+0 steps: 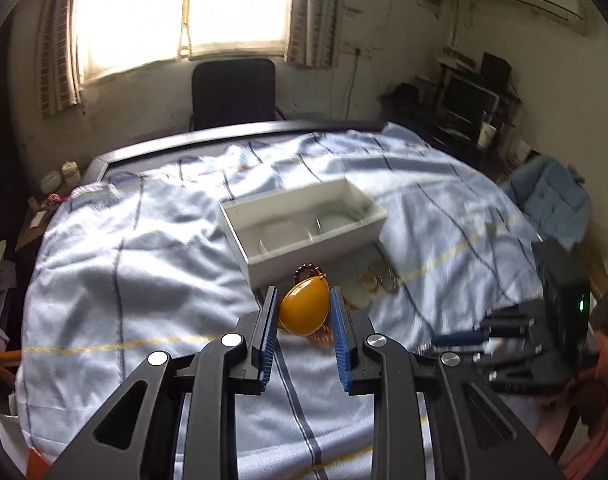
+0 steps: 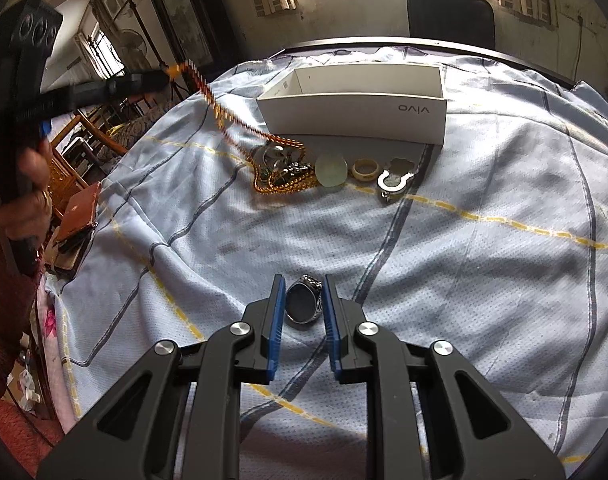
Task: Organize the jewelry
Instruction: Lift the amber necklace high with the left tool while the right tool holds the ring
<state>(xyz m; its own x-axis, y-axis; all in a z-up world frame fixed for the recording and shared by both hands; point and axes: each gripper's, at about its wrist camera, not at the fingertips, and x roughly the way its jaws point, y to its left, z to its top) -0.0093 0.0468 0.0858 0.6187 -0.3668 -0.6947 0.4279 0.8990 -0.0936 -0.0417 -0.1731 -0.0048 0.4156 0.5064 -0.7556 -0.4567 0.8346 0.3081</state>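
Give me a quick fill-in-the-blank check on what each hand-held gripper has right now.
The left hand-held gripper holds an amber ____ on a bead chain.
The right hand-held gripper holds a dark-faced ____.
The white box shows the word ____.
The box sits on a ____ cloth.

Missing: pendant; ring; vivo; striped

Dark-stoned ring [image 2: 304, 303] between right gripper [image 2: 304, 300] fingers [image 2: 277, 308]

Both wrist cameras looked forward along their jaws, close above the table [image 1: 124, 240], sharing the white box [image 2: 355, 114].
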